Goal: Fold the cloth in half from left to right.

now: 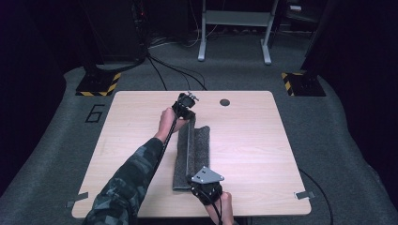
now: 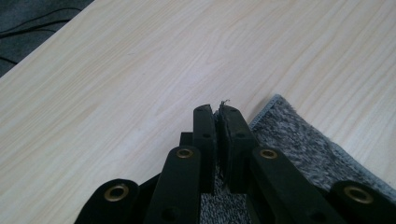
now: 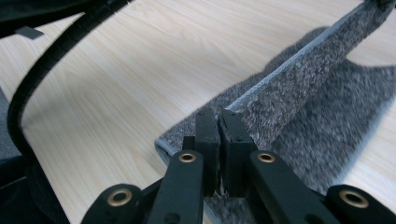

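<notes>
While both jaws pinch the towel's [image 1: 197, 145] raised edge, bare table [image 1: 248, 140] surrounds it.

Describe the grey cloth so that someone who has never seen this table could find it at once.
Look at the light wooden table on the dark carpeted floor; the grey towel lies as a long folded strip near its middle, running away from the person. The left gripper pinches its far end and the right gripper its near end, lifting one edge. It is the table's one soft, fuzzy thing; the small dark round hole beyond is flat.
</notes>
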`<action>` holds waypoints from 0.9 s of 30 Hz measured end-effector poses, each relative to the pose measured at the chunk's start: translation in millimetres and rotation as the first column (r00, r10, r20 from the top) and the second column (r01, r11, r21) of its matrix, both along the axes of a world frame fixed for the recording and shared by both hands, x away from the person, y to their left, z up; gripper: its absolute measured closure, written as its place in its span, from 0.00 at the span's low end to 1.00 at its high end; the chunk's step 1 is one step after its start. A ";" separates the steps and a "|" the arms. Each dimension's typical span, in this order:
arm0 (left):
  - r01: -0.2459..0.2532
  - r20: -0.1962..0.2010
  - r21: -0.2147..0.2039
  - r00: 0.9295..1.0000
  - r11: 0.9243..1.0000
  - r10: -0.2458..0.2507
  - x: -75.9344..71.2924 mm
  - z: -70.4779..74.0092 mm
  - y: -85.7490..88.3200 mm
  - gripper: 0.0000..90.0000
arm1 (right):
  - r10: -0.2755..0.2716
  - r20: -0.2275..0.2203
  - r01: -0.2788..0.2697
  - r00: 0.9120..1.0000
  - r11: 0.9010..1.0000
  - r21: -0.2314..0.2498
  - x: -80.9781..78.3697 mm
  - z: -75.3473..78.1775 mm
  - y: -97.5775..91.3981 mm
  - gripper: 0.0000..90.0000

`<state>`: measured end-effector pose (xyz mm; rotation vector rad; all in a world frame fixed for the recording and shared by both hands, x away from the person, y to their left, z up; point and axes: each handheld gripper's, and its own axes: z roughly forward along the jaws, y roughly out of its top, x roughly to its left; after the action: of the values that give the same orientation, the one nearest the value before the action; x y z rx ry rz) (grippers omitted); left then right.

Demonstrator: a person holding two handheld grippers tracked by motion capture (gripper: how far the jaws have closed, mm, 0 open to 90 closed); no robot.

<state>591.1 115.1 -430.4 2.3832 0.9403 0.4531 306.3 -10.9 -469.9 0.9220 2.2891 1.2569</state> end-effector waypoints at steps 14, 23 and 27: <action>0.028 -0.033 -0.012 0.999 1.000 -0.029 2.8 -20.5 -32.0 0.94 | -0.057 -0.061 0.056 0.997 0.998 -0.021 -4.3 -16.6 -21.3 0.96; 0.039 -0.046 -0.024 0.998 0.999 -0.040 4.1 -28.2 -44.1 0.88 | -0.101 -0.100 0.097 0.990 0.994 -0.044 -8.8 -28.3 -33.3 0.89; 0.027 -0.051 -0.052 0.998 0.998 -0.029 1.8 -23.6 -43.4 0.48 | -0.125 -0.132 0.118 0.983 0.991 -0.056 -9.0 -32.3 -40.3 0.69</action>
<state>592.9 71.6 -454.0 2.3687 0.9289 0.3543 297.3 -51.2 -502.2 1.1431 2.3143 1.1142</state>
